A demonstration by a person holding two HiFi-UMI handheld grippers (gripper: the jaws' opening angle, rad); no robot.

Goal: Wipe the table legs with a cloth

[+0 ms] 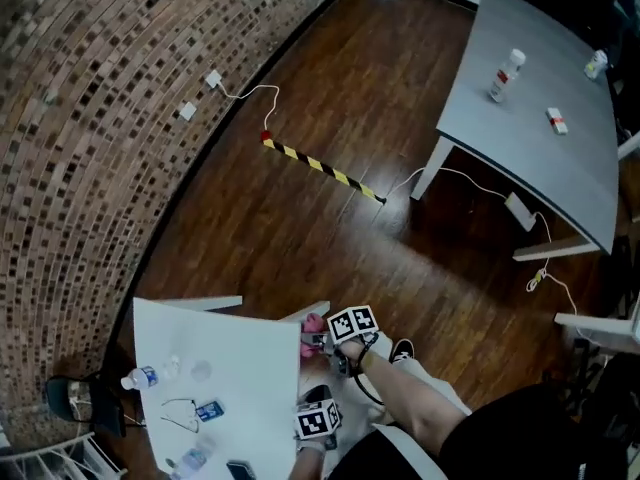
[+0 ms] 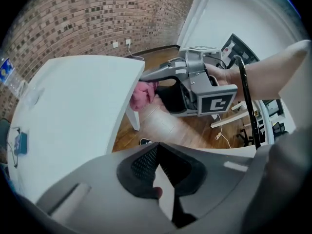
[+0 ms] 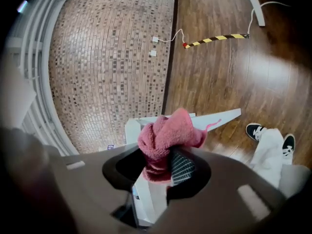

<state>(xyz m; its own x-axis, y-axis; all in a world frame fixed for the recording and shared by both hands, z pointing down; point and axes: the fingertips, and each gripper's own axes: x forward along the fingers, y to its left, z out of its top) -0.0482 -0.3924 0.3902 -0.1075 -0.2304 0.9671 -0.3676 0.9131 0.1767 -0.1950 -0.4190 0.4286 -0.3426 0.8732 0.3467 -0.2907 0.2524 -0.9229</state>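
Right hand-held gripper (image 3: pixel 161 168): pinching a bunched pink cloth (image 3: pixel 165 134), wad poking out past the jaw tips. Directly ahead of the wad, a white table leg (image 3: pixel 219 119), long axis slanting from under the surface (image 2: pixel 73 111) rim down and away to the wood floor (image 3: pixel 234 67). Cloth up by the leg's top end; contact not certain. Left hand-held gripper (image 2: pixel 158 179): pressed together, nothing in it, held above the surface, farther from the leg. Judged: right side nearer, likely stroke lengthwise down the leg.
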